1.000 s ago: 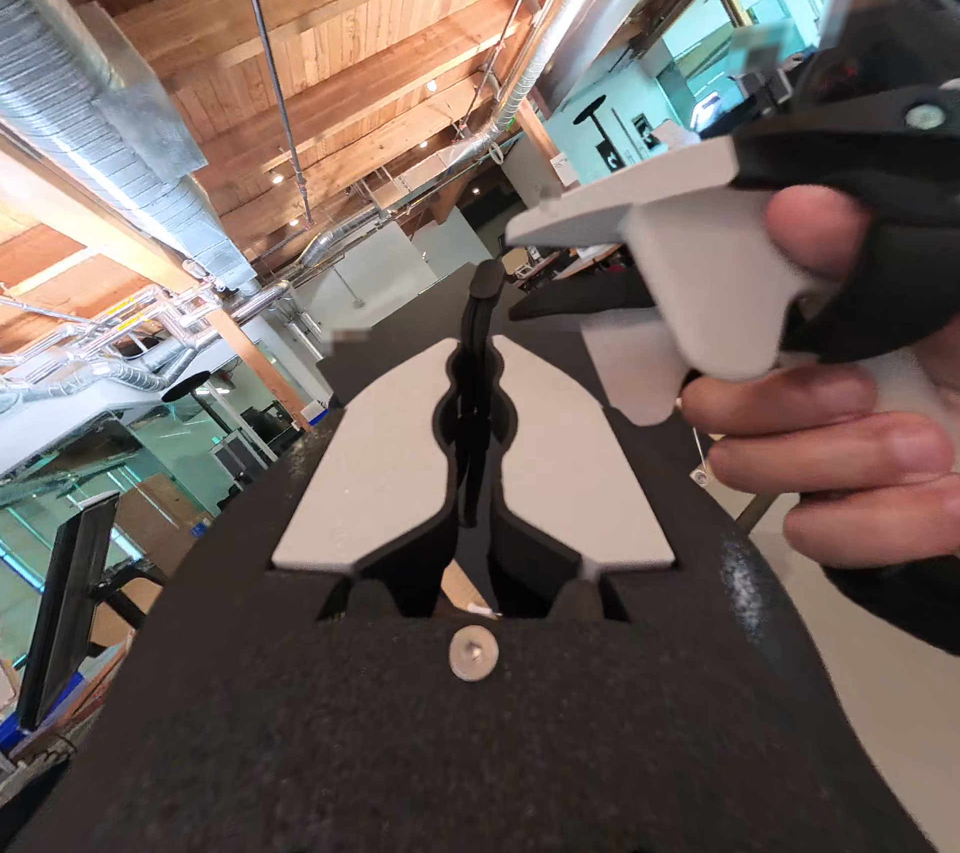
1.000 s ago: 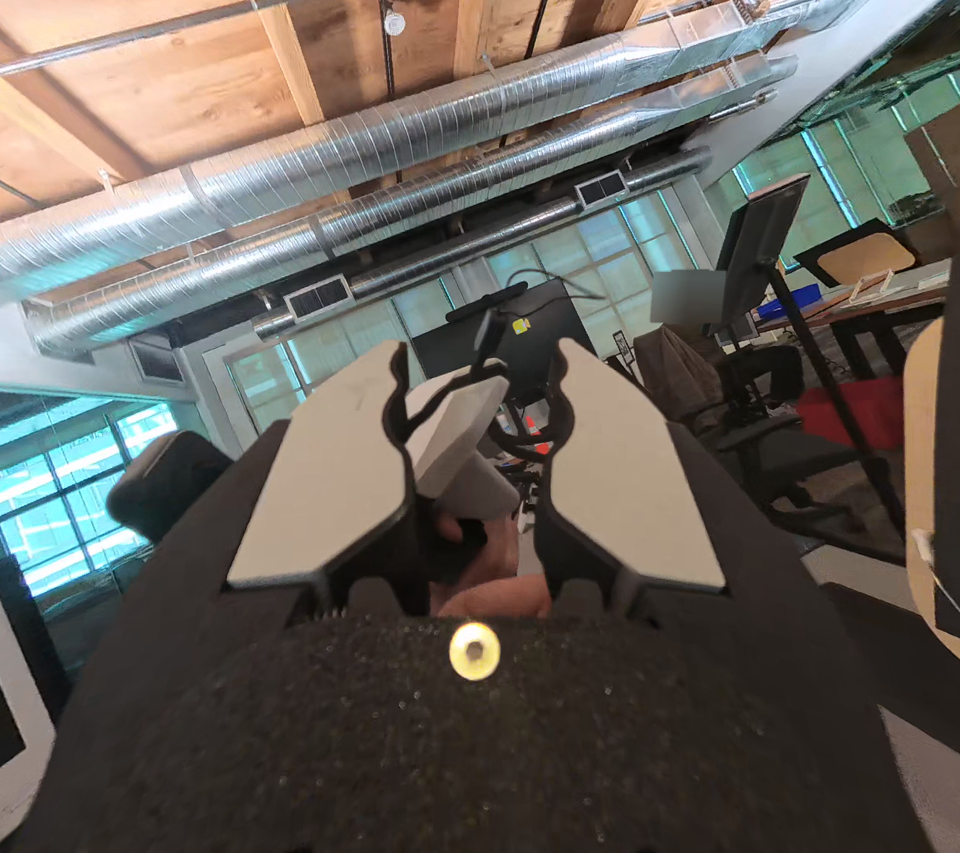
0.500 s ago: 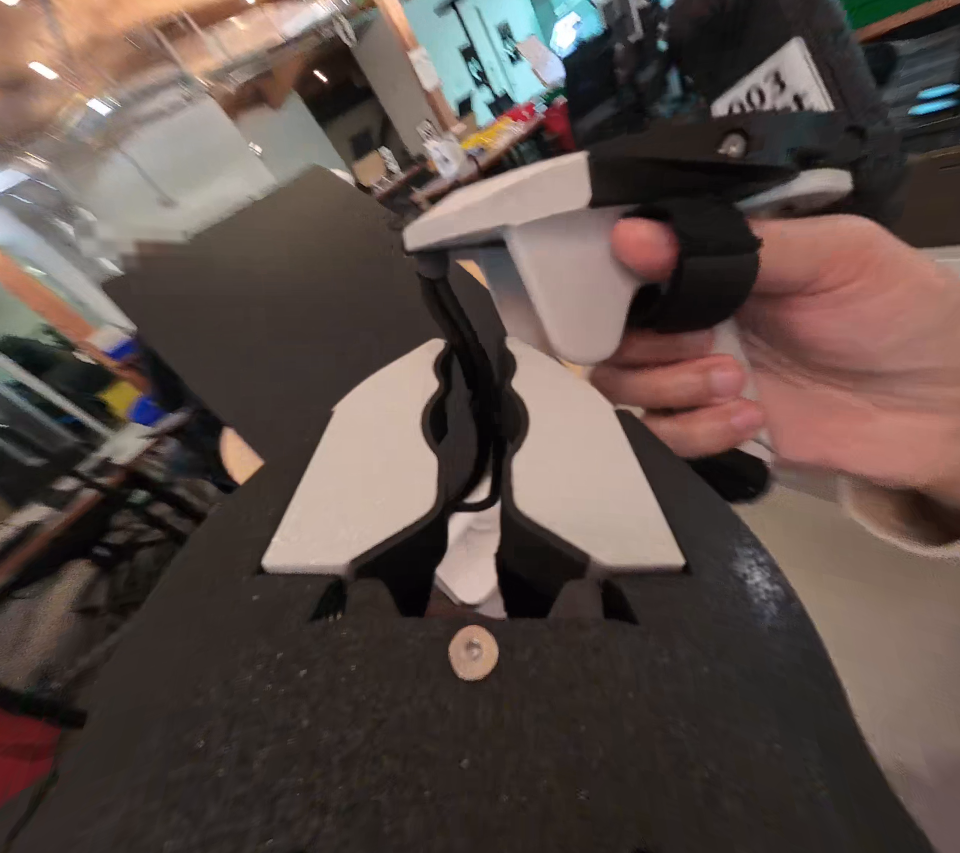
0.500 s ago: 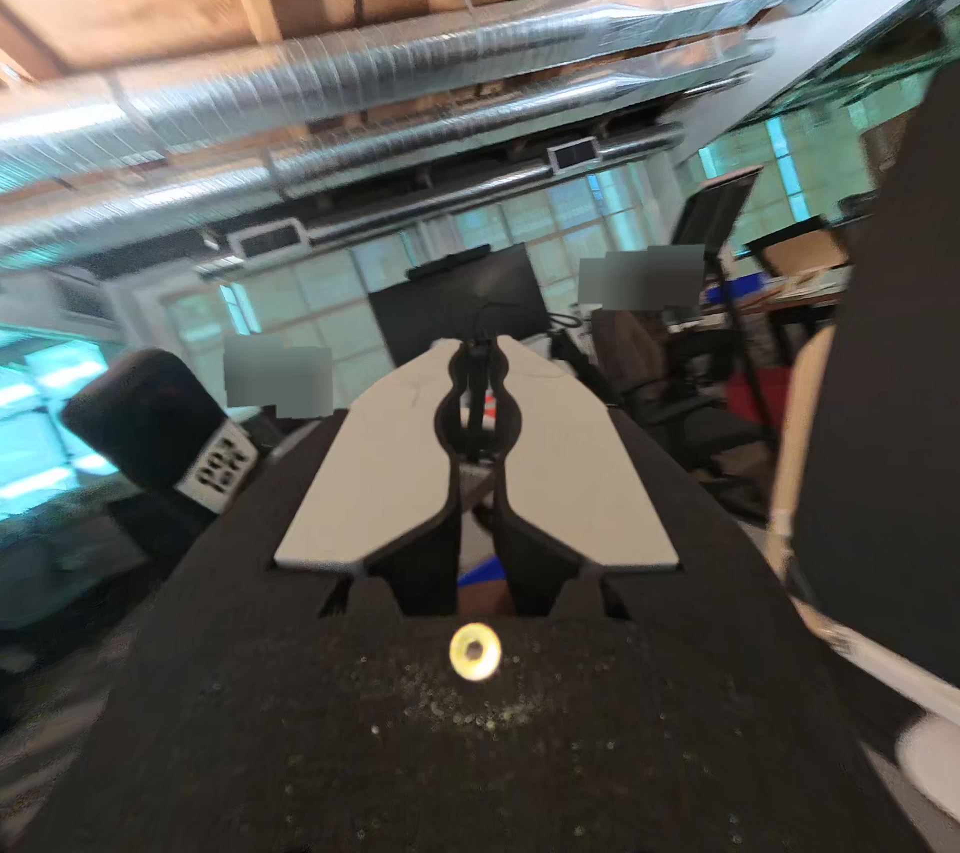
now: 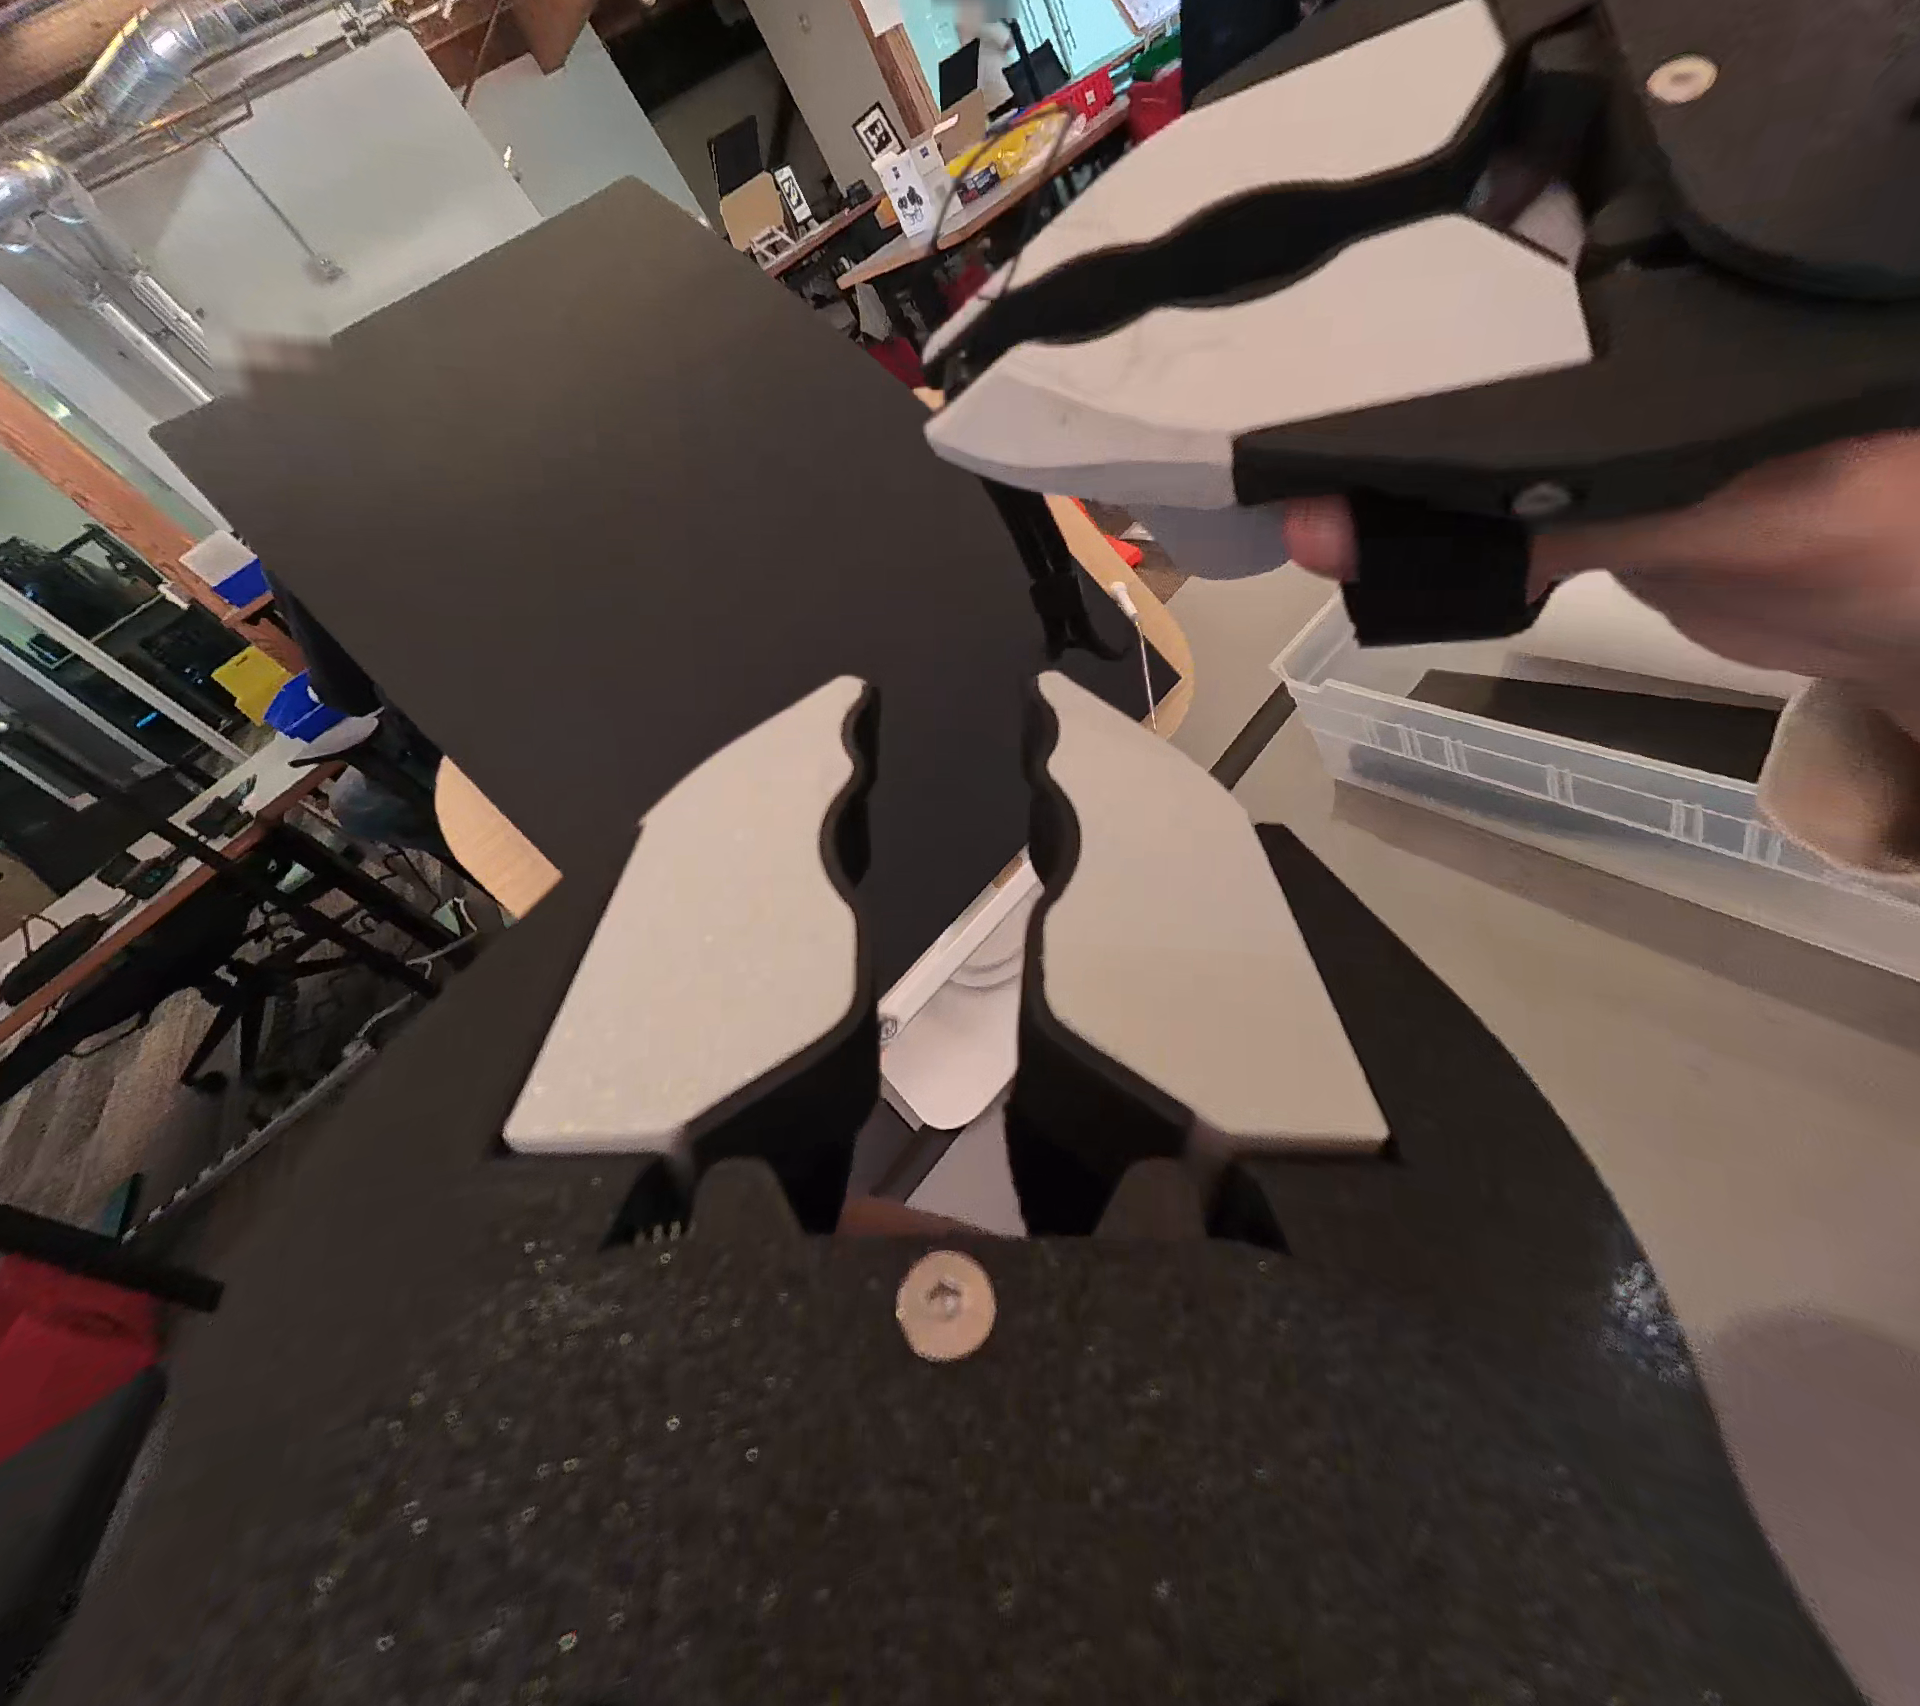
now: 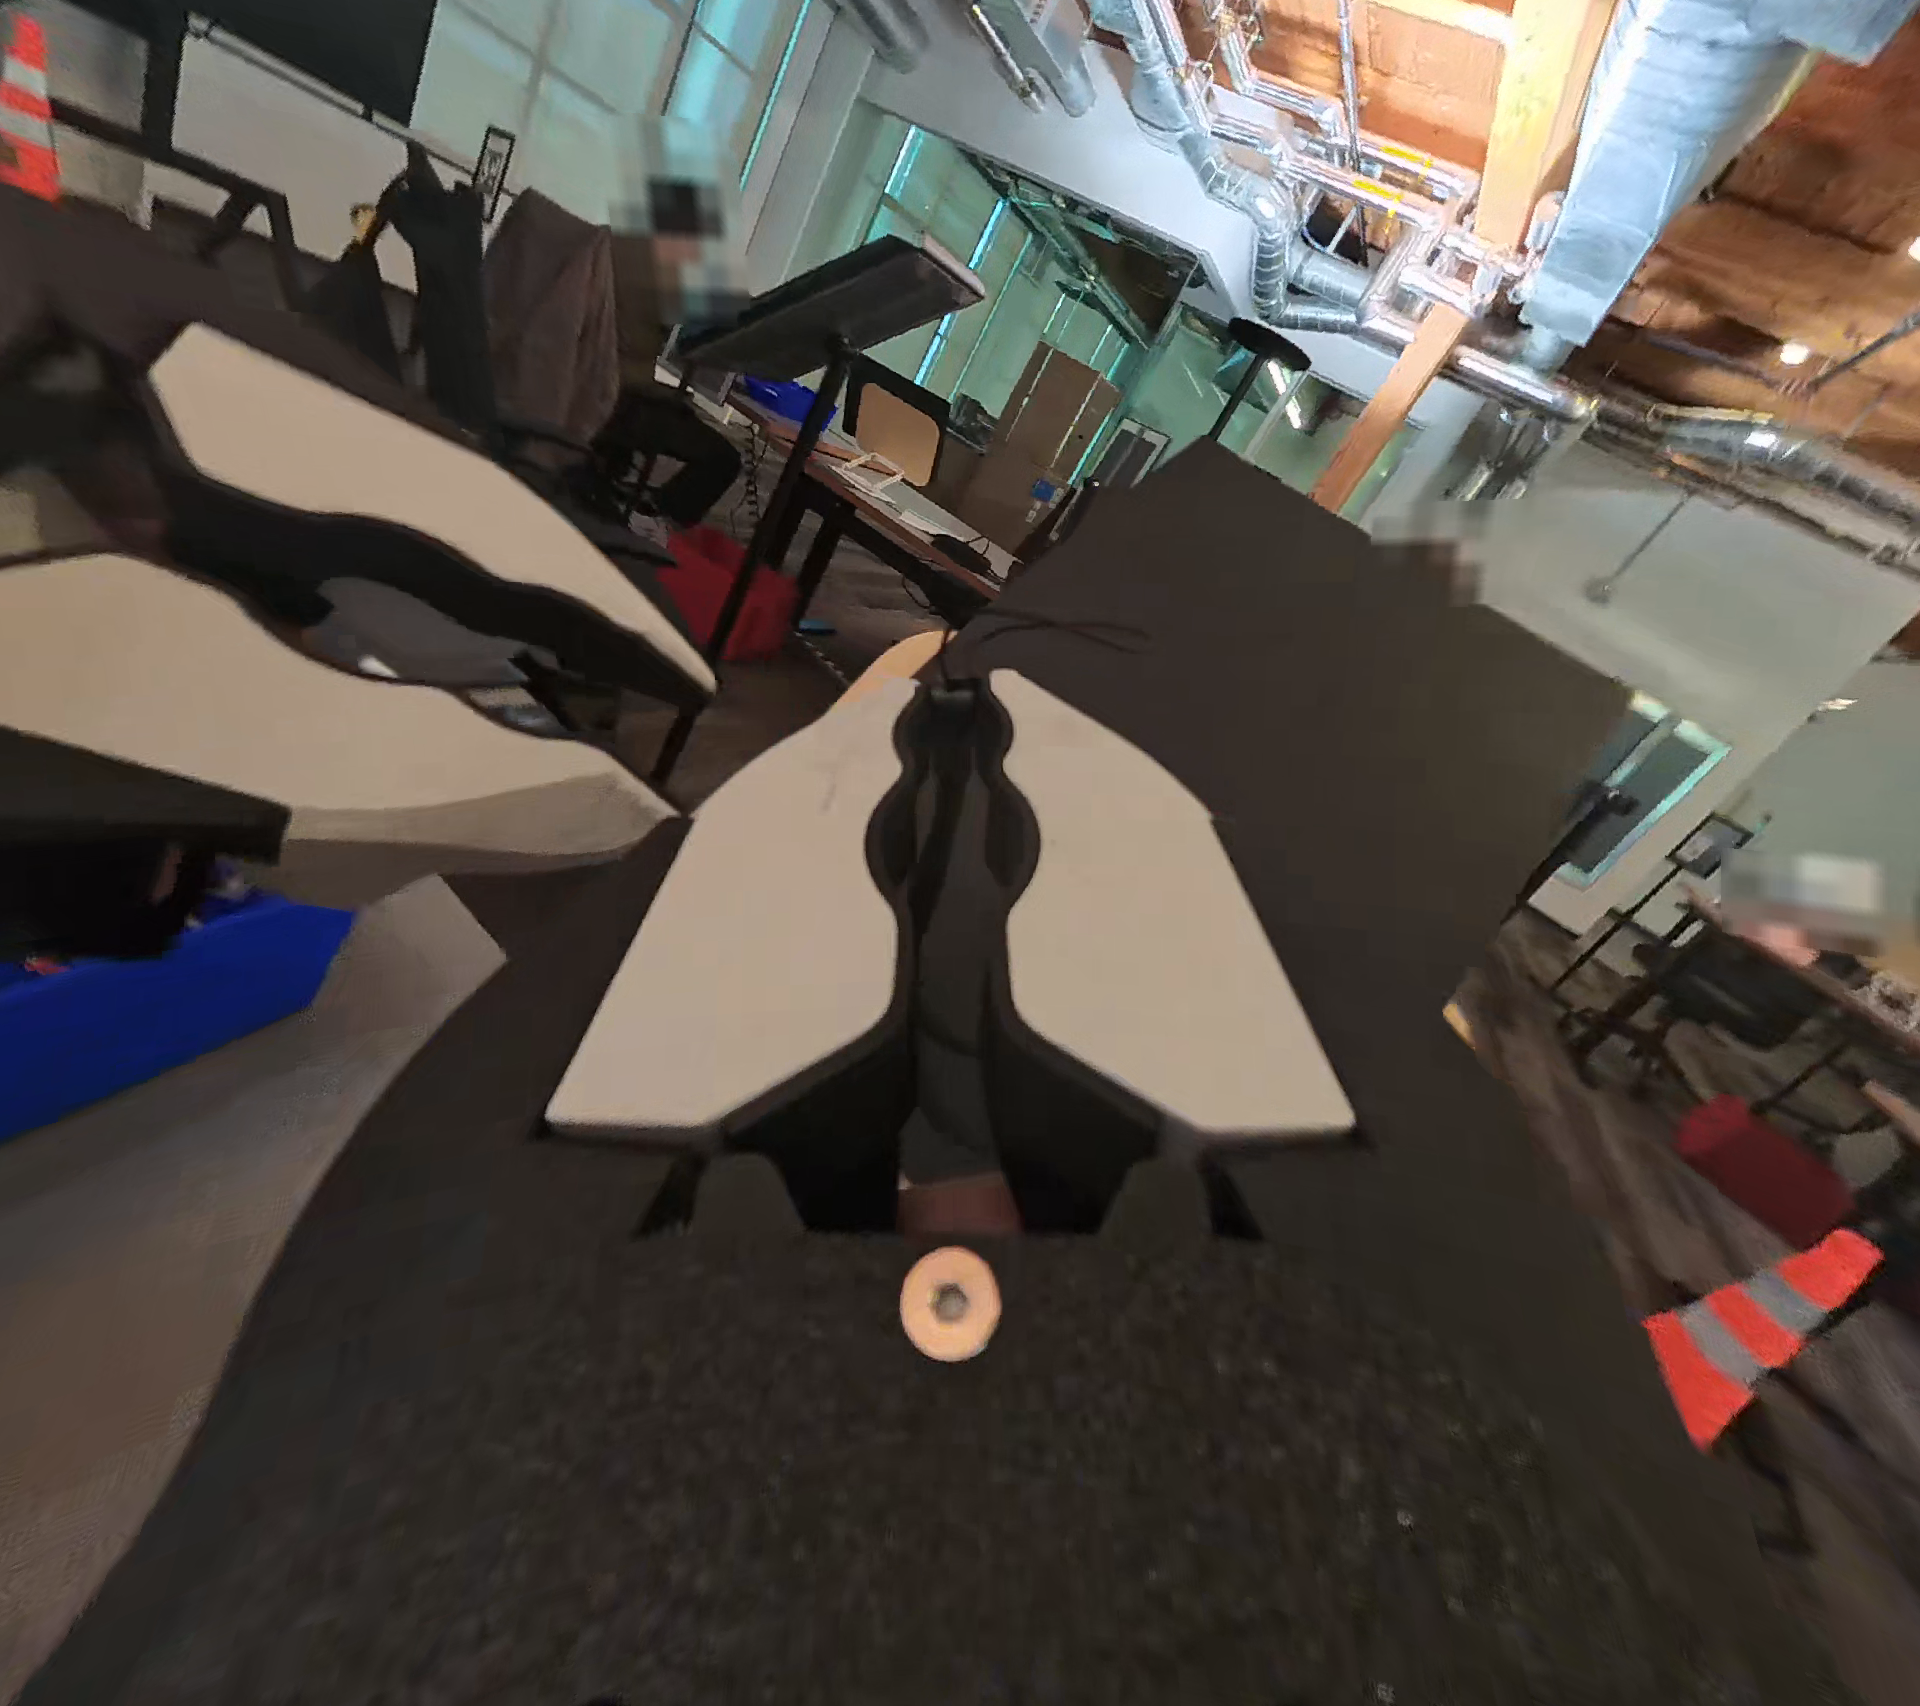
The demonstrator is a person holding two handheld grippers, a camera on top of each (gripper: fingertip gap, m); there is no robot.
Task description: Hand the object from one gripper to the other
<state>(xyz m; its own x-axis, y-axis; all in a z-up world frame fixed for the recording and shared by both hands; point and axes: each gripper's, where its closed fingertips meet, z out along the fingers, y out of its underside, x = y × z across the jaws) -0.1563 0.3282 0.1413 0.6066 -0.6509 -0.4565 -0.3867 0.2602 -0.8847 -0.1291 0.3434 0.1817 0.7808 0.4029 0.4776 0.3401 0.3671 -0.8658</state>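
Handover made. Left gripper (image 5: pixel 951 700), clamped on the black object 1.0 s ago, now has jaws apart and empty. Right gripper (image 6: pixel 951 695) has jaws closed on the object (image 6: pixel 951 783). The grippers sit near each other but apart.

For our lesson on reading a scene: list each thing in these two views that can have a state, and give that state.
left gripper: jaws open, nothing between them.
right gripper: jaws shut on the black object.
black object: clamped in the right gripper, with thin wire ends sticking out past the tips.
clear bin: appears open at the top, with something dark and flat inside.
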